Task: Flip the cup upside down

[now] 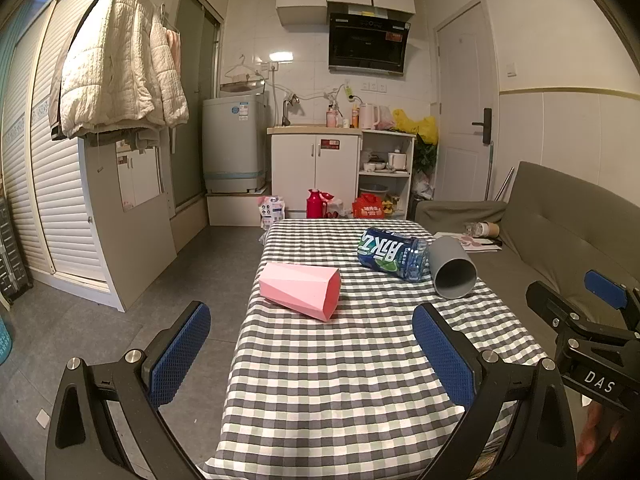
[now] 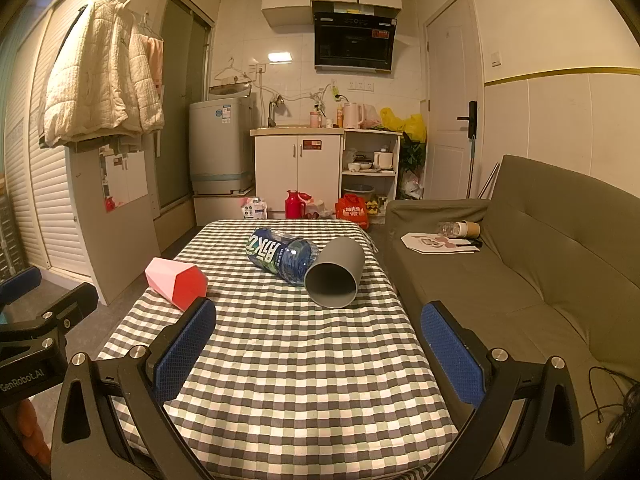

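Observation:
A pink faceted cup (image 1: 302, 290) (image 2: 178, 280) lies on its side on the checked tablecloth (image 1: 340, 364) (image 2: 288, 360), its mouth turned toward me. A grey cup (image 1: 452, 268) (image 2: 334, 274) also lies on its side, mouth toward me, touching a fallen blue water bottle (image 1: 390, 254) (image 2: 280, 254). My left gripper (image 1: 310, 354) hangs open over the near part of the table, short of the pink cup, nothing between its blue pads. My right gripper (image 2: 318, 350) is open too, short of the grey cup and empty. Each gripper shows at the edge of the other's view.
A grey-green sofa (image 2: 540, 264) runs along the table's right side, with papers and a paper cup (image 2: 468, 230) on it. Bare floor (image 1: 140, 320) lies to the left, then a white louvred wardrobe (image 1: 52, 208). Kitchen cabinets (image 1: 316, 172) and bags stand beyond the far edge.

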`<state>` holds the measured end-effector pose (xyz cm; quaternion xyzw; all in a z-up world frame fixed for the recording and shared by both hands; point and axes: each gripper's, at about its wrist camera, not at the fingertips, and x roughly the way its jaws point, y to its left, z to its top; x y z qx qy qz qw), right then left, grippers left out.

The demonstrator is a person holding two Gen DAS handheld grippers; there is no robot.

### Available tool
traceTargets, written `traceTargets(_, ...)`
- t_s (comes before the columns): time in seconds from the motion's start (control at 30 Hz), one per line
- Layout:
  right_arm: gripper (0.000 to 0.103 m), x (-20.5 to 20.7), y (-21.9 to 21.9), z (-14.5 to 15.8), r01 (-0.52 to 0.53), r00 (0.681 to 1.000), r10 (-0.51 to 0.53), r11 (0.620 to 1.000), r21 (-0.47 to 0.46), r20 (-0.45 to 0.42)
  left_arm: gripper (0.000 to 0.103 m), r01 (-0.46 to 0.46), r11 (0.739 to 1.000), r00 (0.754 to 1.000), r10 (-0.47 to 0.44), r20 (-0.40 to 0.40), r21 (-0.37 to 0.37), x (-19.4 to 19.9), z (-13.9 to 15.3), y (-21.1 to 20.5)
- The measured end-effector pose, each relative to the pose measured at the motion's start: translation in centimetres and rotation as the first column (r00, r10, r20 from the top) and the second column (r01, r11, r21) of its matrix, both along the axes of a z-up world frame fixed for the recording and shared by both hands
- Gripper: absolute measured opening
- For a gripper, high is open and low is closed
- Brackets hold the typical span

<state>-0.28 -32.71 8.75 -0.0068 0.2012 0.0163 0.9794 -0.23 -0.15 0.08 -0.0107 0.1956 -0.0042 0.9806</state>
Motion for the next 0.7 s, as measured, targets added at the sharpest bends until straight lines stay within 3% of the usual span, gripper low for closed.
traceTargets(0.7,0.103,-0.14,0.14,0.14,-0.001,1.000,0.001,1.000,0.002,-0.008,0.103,0.001,1.000,1.000,-0.001,0.000,0.000,-0.13,0.03,0.01)
